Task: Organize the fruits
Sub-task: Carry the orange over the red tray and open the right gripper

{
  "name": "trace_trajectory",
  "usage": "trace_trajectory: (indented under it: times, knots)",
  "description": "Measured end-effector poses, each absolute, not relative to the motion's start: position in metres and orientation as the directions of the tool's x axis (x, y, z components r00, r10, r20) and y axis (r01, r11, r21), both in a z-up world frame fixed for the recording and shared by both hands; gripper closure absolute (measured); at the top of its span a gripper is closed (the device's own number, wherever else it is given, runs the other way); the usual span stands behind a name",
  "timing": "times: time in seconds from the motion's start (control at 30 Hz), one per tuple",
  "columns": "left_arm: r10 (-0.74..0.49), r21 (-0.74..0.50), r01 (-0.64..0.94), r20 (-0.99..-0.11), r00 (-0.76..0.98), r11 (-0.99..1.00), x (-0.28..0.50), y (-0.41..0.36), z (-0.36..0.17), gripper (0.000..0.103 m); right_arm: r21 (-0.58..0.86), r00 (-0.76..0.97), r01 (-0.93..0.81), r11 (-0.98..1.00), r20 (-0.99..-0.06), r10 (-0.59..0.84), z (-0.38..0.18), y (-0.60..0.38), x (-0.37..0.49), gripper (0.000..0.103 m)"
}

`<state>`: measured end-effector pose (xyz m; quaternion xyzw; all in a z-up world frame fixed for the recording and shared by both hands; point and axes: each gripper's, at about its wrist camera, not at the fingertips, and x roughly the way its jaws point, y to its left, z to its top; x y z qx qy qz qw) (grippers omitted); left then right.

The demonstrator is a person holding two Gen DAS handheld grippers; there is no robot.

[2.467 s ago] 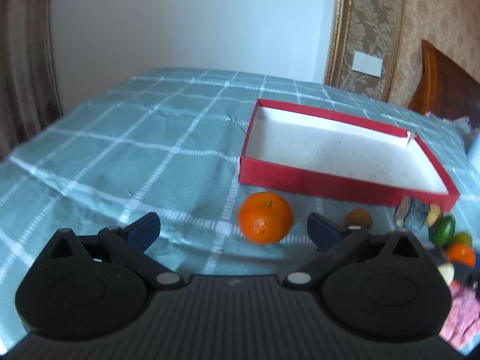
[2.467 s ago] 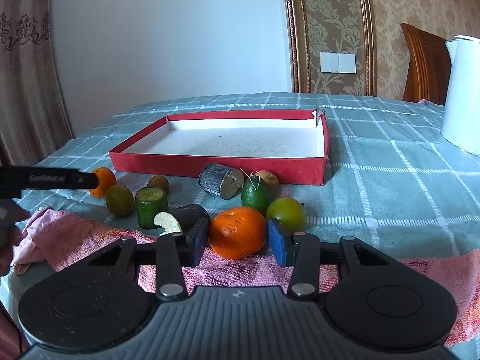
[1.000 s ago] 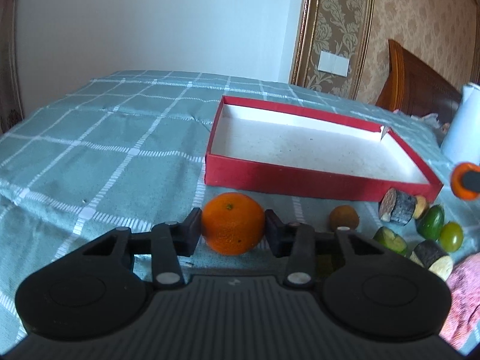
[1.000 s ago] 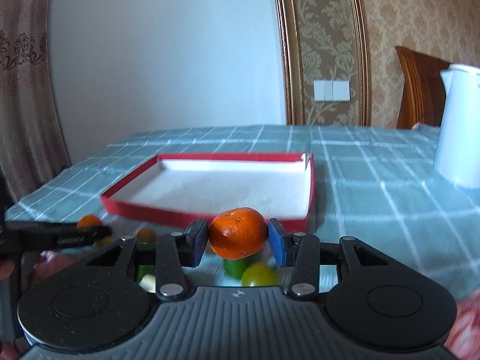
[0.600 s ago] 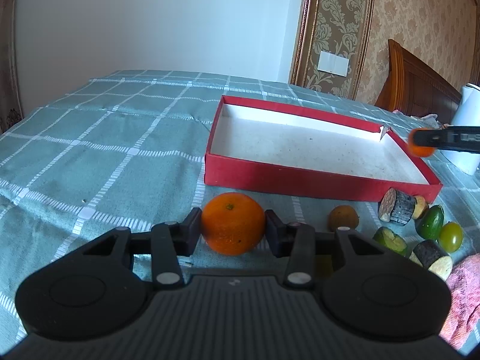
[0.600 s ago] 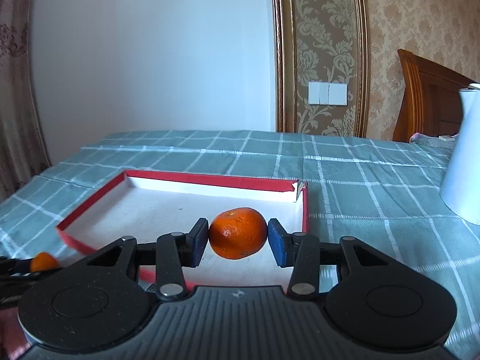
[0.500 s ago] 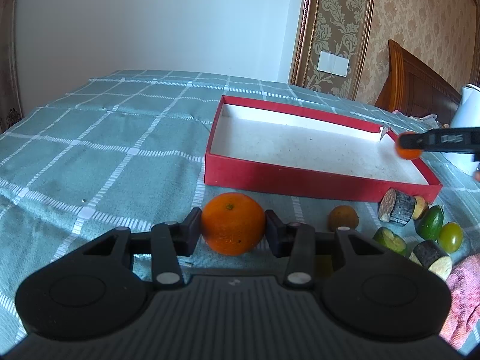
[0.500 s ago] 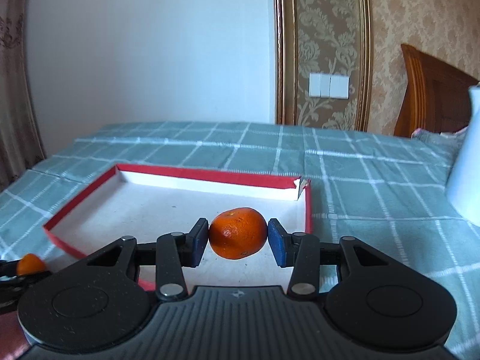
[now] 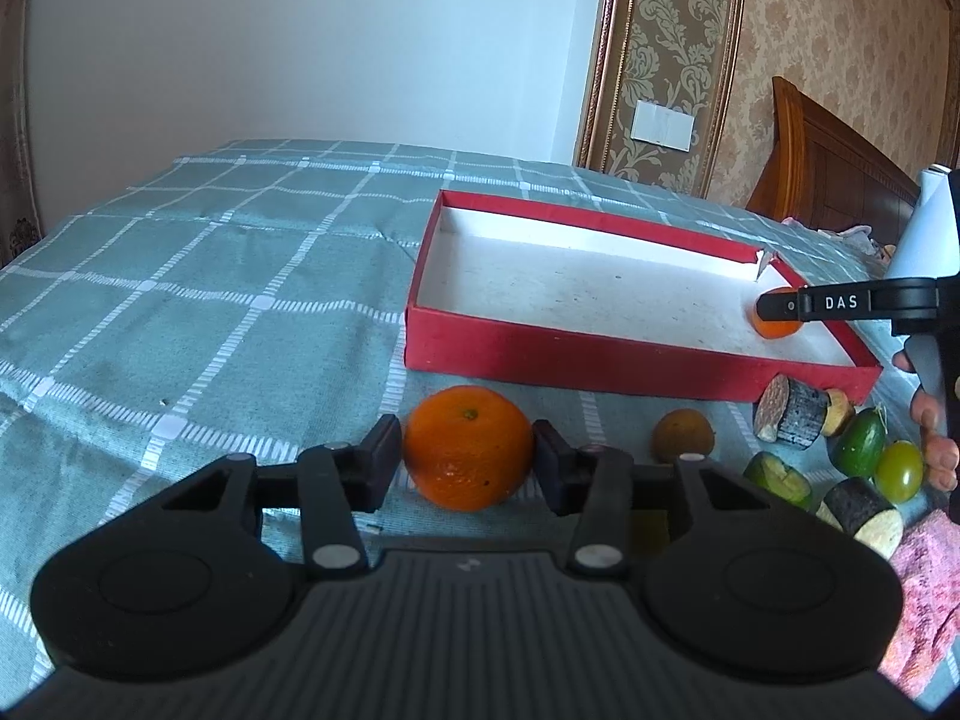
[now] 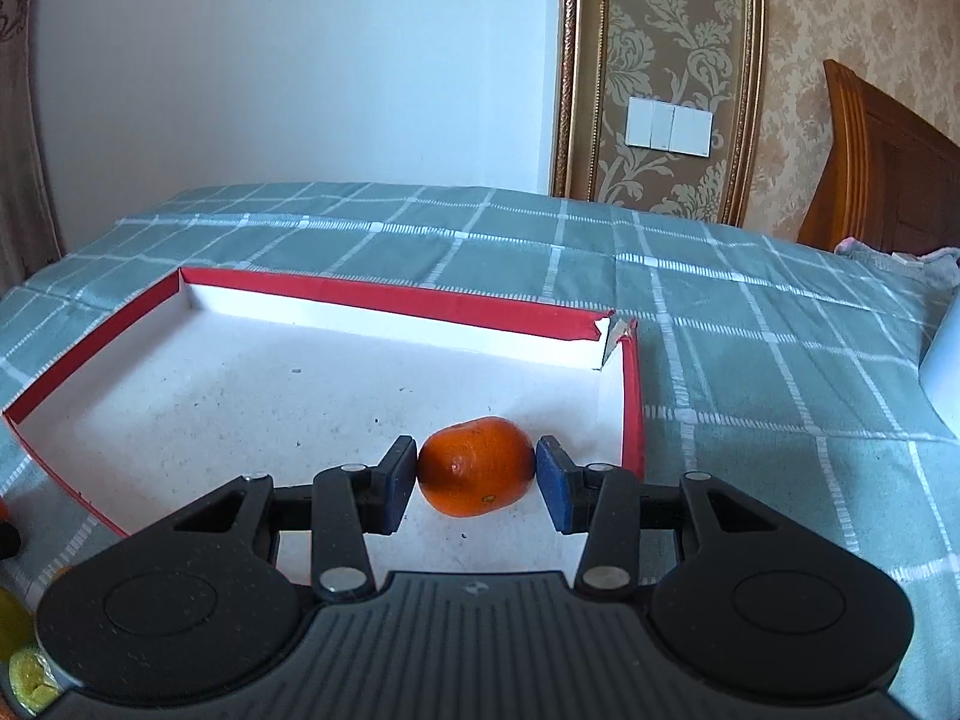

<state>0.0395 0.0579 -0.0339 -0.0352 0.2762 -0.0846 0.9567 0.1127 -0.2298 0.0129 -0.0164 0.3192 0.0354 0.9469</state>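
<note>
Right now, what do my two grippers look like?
Both are black plastic: ribbed body, two round housings, angled links with silver pins. The right gripper has blue pads; on the left gripper they look darker. White DAS lettering marks the right one's side.

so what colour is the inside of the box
White, slightly speckled, inside the red box; clearest in the right wrist view.

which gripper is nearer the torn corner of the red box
Right. The right gripper is inside the red box, beside the wall that runs up to the torn corner. The left gripper is outside it, before the near wall.
</note>
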Motion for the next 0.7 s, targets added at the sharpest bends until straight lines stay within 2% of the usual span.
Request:
trace_trajectory:
  times: [0.17, 0.23, 0.57, 0.7]
  knots:
    - [-0.180, -0.111, 0.143, -0.523, 0.833, 0.983, 0.039, 0.057, -0.034, 0.060, 0.015, 0.805, -0.064, 0.998, -0.590, 0.060, 0.016, -0.235, 0.108, 0.033]
    - [-0.180, -0.111, 0.143, -0.523, 0.833, 0.983, 0.039, 0.057, -0.034, 0.060, 0.036, 0.819, -0.064, 0.997, -0.569, 0.073, 0.021, -0.238, 0.104, 0.029]
    - [-0.173, -0.098, 0.143, -0.526, 0.833, 0.985, 0.041, 0.056, -0.035, 0.060, 0.076, 0.863, 0.017, 0.997, -0.504, 0.024, 0.035, -0.259, 0.055, 0.027]
    - [-0.175, -0.100, 0.144, -0.525, 0.833, 0.985, 0.041, 0.056, -0.034, 0.060, 0.058, 0.890, 0.110, 0.992, -0.450, -0.072, 0.032, -0.274, 0.030, 0.020]
